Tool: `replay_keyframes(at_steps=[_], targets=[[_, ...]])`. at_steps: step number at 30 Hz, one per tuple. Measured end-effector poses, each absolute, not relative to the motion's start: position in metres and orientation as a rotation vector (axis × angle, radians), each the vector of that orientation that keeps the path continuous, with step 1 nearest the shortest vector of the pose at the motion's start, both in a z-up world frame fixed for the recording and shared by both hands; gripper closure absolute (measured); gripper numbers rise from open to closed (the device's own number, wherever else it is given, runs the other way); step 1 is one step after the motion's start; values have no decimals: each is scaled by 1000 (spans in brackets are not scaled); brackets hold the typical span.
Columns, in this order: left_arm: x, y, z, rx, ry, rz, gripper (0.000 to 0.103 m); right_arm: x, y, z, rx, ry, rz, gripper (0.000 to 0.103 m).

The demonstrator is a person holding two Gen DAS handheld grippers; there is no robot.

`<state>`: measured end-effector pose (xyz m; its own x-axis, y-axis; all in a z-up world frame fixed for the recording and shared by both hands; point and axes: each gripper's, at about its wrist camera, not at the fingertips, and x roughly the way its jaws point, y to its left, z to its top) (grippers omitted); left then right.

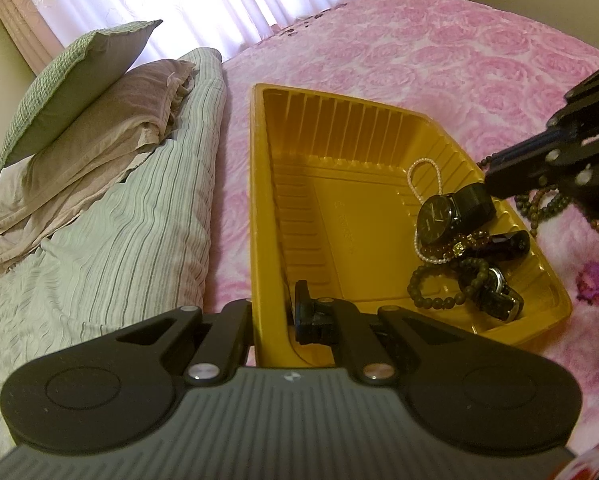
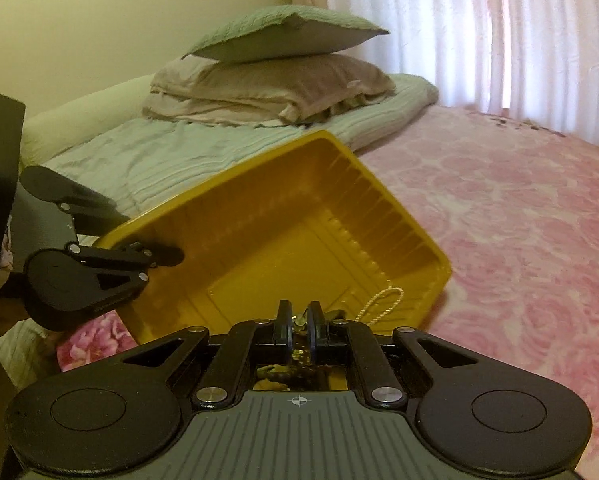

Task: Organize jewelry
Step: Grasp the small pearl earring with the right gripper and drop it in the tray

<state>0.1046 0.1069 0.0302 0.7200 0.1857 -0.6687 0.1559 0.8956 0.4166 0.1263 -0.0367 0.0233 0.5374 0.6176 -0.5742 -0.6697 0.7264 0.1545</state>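
Your left gripper pinches the ribbed yellow plastic tray rim; right gripper jaws pinch a brown bead bracelet. Release beyond the rim, over the tray floor.

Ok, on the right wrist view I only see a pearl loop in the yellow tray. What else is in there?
Observer: A black-faced watch, a second watch and dark bead bracelets, piled at one end.
Operator: Anything outside it?
Observer: Yes, a brown bead strand past the tray on the pink bedspread side, under the right gripper, whose fingers seem closed on its end.
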Motion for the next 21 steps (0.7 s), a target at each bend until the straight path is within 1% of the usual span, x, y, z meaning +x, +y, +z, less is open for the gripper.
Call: replay_keyframes(at_steps=[11, 17, 19, 20, 21], targets=[[104, 108, 30, 473, 774, 14, 99, 128, -29, 20, -99, 655, 777, 96], [104, 108, 30, 475, 774, 13, 99, 131, -30, 23, -57, 637, 792, 94], [104, 108, 30, 474, 774, 13, 99, 131, -34, 25, -28, 628, 789, 74], [104, 108, 30, 475, 774, 13, 99, 130, -38, 26, -14, 615, 784, 49], [104, 108, 30, 475, 775, 13, 99, 129, -41, 28, -1, 604, 779, 42]])
